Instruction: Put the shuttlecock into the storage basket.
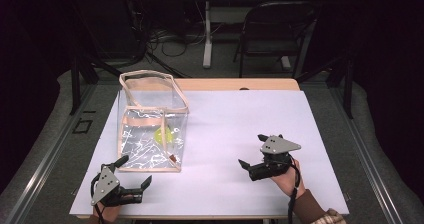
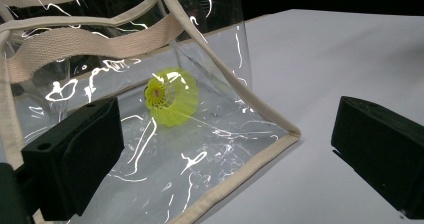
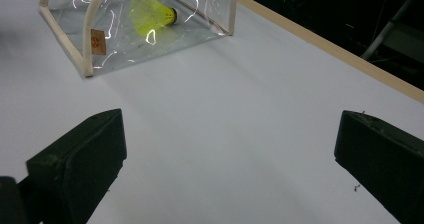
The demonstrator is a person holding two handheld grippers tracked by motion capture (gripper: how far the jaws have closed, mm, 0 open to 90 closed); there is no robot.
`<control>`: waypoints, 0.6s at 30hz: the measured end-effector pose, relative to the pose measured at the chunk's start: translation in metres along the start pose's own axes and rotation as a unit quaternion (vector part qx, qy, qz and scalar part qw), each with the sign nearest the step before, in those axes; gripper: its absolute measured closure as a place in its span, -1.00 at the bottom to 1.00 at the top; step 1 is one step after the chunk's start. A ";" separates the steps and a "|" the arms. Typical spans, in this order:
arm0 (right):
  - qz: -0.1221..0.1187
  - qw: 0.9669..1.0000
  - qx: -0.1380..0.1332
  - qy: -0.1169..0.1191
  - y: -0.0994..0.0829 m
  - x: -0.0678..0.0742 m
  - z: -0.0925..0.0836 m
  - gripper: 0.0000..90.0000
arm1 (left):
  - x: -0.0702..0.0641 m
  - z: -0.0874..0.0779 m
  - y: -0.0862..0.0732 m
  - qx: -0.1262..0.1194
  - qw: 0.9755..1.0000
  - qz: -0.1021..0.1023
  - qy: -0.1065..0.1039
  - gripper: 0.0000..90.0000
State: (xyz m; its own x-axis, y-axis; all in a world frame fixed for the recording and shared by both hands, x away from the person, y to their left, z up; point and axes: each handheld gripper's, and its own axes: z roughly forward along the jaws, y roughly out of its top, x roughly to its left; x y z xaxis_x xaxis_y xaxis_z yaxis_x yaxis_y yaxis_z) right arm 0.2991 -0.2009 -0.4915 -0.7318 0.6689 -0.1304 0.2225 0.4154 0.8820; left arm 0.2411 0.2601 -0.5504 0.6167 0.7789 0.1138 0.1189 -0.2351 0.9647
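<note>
While both claws sit idle on the white tabletop (image 1: 240,119), here's the rundown:

bag: clear tote bag (image 1: 150,129) with beige straps, standing at the left, opening up
shuttlecock: yellow shuttlecock (image 1: 162,134) lying on the bag's floor, inside
left claw: left claw (image 1: 134,171) at the near left, jaws wide apart, nothing in them, just beside the bag's near corner
right claw: right claw (image 1: 254,150) at the near right, jaws spread too, holding nothing, well apart from the bag
</note>
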 end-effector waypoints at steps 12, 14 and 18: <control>-0.007 1.000 -0.015 0.004 -0.019 0.006 -0.009 -1.00 | 0.000 0.000 0.000 0.001 1.000 -0.001 -0.001 -1.00; -0.010 1.000 -0.015 0.004 -0.022 0.007 -0.009 -1.00 | 0.000 0.000 0.000 0.001 1.000 -0.001 -0.001 -1.00; -0.014 1.000 -0.018 0.004 -0.028 0.009 -0.011 -1.00 | -0.001 0.001 0.000 0.002 1.000 0.000 -0.002 -1.00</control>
State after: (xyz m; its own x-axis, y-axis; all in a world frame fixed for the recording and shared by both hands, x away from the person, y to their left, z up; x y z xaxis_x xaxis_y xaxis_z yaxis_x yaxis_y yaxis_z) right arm 0.2789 -0.2138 -0.5124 -0.7422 0.6529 -0.1512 0.1786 0.4102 0.8943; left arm 0.2411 0.2595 -0.5508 0.6193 0.7770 0.1132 0.1214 -0.2372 0.9638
